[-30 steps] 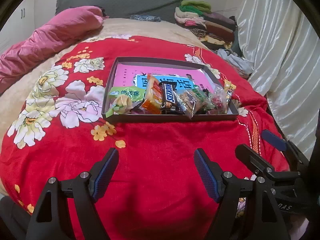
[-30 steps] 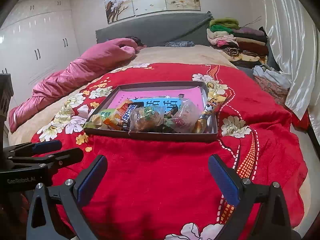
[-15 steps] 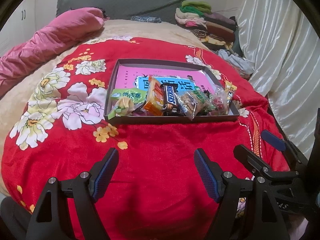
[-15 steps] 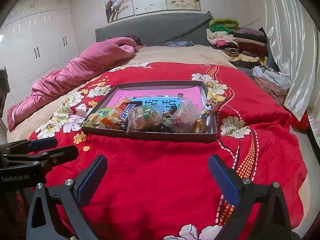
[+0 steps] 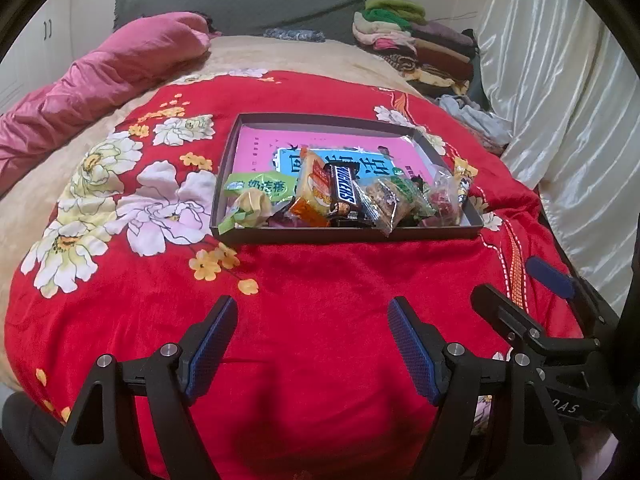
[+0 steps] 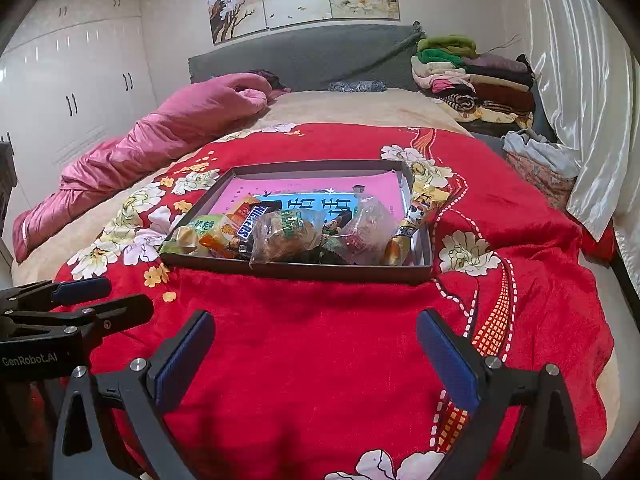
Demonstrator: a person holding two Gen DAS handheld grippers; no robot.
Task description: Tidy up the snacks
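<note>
Both grippers have crept a bit closer to the tray since a second ago, nothing else has shifted. Biggest thing is the red floral blanket (image 6: 320,360) over the bed, with the dark shallow tray (image 6: 304,270) sitting on it. Snacks are all piled along the tray's near edge: a Snickers bar (image 5: 345,192) in the middle, an orange packet (image 5: 314,188) just left of it, a green packet (image 5: 256,188) at the far left, clear bags on the right. Left gripper (image 5: 312,344) hovers over the blanket with jaws wide apart, holding nothing. Right gripper (image 6: 316,356) is the same, spread wide and empty, well short of the tray
</note>
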